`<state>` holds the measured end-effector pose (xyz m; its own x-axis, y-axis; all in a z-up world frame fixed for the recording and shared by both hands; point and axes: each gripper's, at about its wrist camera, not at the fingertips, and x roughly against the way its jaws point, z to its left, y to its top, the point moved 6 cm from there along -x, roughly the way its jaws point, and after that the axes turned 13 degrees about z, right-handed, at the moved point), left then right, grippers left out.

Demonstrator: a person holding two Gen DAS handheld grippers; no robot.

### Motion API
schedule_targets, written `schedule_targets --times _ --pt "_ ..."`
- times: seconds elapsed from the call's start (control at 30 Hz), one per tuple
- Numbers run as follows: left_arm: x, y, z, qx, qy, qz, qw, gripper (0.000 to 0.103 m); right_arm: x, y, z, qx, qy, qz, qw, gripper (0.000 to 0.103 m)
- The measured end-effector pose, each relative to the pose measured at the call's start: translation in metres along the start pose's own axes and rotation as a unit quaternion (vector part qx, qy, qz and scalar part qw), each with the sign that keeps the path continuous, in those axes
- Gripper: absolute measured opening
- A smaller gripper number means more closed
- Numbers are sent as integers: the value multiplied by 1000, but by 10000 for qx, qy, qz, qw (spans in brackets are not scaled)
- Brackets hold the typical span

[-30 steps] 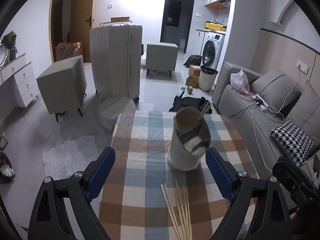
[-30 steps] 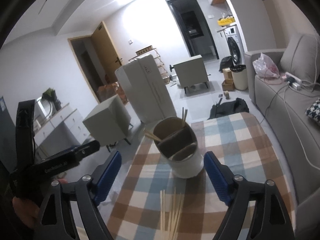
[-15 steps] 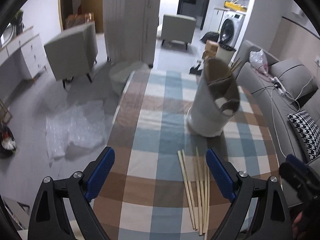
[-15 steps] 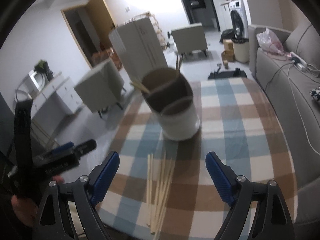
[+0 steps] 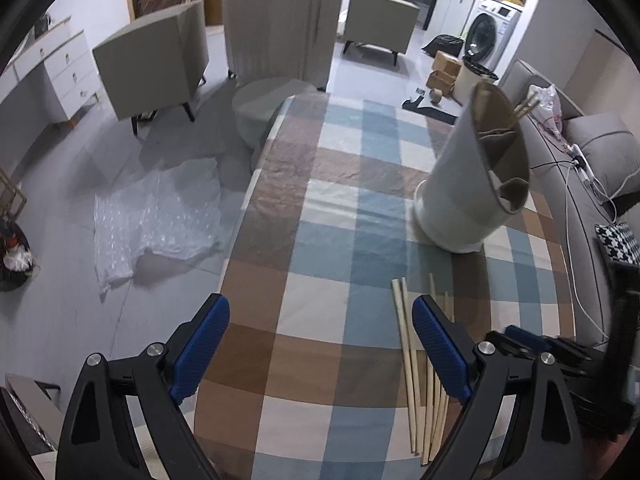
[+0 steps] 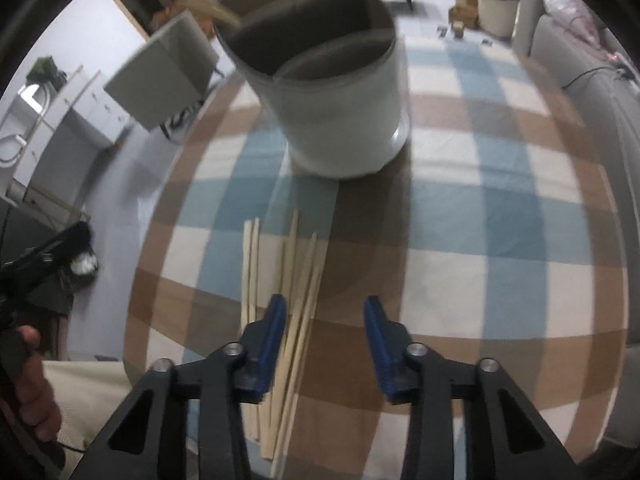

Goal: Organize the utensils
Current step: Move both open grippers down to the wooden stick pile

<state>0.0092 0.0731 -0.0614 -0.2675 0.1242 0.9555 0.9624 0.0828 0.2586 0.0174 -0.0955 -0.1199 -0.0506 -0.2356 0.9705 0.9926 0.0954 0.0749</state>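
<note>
Chopsticks (image 6: 280,320) lie near the table's near edge (image 6: 136,280), the right gripper (image 6: 324,312) just narrowing over them without pinching, the left gripper (image 5: 320,320) spread wide over free cloth.

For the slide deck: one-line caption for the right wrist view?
Right gripper, jaws just narrowed, nothing pinched yet, over loose chopsticks before the white divided holder.

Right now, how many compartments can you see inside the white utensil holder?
3. In the white utensil holder, the far compartment holds chopsticks, the middle one and the nearest one look empty, though their bottoms are hidden.
</note>
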Motion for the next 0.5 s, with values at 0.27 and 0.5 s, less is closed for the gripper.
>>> schedule_targets --times 0.27,0.5 --pt "-7 1 20 238 -83 250 9994 90 -33 14 7 3 -297 540 9981 22" --pt "-9 3 29 377 -179 338 9986 90 -45 13 12 119 -742 795 9940 15"
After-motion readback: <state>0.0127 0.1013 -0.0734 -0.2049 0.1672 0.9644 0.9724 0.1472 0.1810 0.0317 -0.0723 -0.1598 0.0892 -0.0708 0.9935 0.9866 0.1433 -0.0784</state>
